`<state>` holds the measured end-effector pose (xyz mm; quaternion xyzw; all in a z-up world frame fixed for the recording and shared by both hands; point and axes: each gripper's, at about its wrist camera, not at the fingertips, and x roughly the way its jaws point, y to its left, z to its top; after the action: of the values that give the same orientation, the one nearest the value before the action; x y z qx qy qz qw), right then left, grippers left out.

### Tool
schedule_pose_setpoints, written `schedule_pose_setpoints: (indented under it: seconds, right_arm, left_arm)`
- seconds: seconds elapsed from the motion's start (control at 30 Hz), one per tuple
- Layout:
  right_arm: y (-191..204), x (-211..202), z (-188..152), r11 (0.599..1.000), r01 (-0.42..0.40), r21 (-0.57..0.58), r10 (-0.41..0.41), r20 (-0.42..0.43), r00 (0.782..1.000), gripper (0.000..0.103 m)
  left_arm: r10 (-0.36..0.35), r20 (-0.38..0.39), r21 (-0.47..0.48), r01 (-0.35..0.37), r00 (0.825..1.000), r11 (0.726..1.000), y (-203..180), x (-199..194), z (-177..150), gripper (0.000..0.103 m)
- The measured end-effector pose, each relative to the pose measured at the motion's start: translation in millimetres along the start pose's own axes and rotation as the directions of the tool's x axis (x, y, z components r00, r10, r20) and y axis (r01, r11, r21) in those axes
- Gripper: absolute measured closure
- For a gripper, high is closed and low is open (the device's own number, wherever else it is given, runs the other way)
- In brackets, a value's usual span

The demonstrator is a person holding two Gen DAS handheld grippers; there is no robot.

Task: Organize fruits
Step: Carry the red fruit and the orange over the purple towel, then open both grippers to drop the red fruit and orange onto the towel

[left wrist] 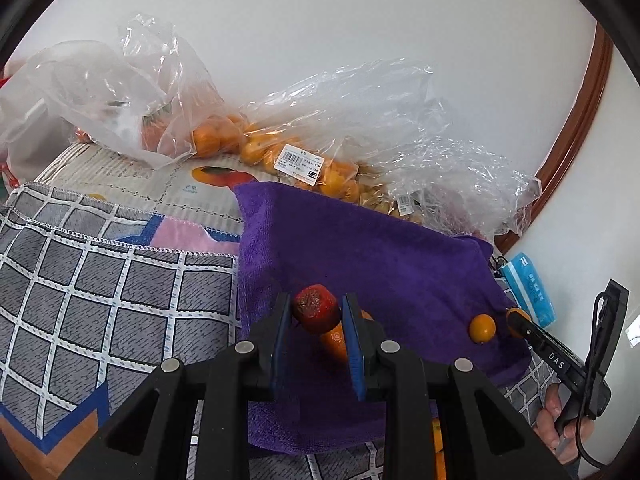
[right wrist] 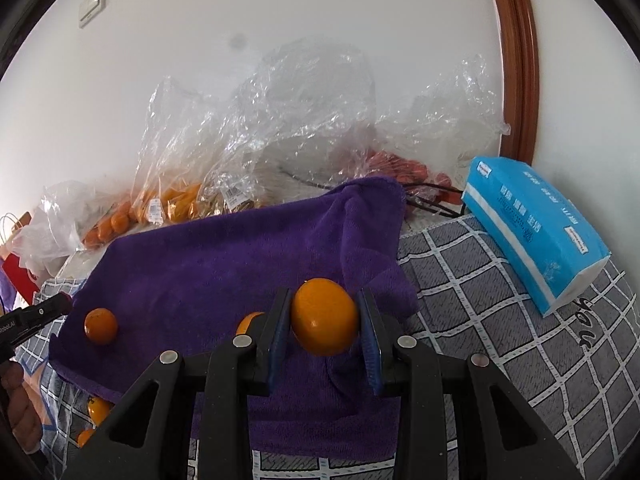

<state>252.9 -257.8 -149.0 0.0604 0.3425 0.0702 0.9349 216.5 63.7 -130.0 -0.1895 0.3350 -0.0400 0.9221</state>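
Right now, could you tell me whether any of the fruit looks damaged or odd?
Yes: the red fruit held in the left gripper has a rough, dark, scabby patch on its end. The orange fruit in the right gripper looks smooth.

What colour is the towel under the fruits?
Purple; the towel shows best in the right wrist view.

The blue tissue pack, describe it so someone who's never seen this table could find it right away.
Start at the purple towel spread over the grey checked tablecloth. Off its right edge, near the brown wooden frame, lies the tissue pack. It is the only bright blue, box-shaped thing; everything nearby is fruit or clear plastic bags.
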Motion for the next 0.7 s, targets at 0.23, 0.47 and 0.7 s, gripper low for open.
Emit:
schedule_pose_setpoints:
  seconds: [0.23, 0.47, 0.7]
  right_arm:
    - [4.3, 6.5, -4.8, 1.0, 0.019, -0.015, -0.019, -0.03, 0.999, 0.07]
    - [0.0, 10.1, -5.6, 1.0, 0.022, 0.004, -0.022, -0.05, 0.998, 0.07]
    - [0.7, 12.1, -6.9, 1.0, 0.023, -0.001, -0.023, -0.054, 0.998, 0.07]
  left_arm:
    - [0.041, -0.024, 0.02, -0.04, 0.999, 0.999, -4.6, 7.2, -3.8, 0.079]
    - [0.076, -0.027, 0.083, -0.074, 0.997, 0.994, -16.2, 10.9, -9.6, 0.079]
    - [0.084, -0.034, 0.099, -0.081, 0.996, 0.992, -18.8, 13.1, -11.8, 0.079]
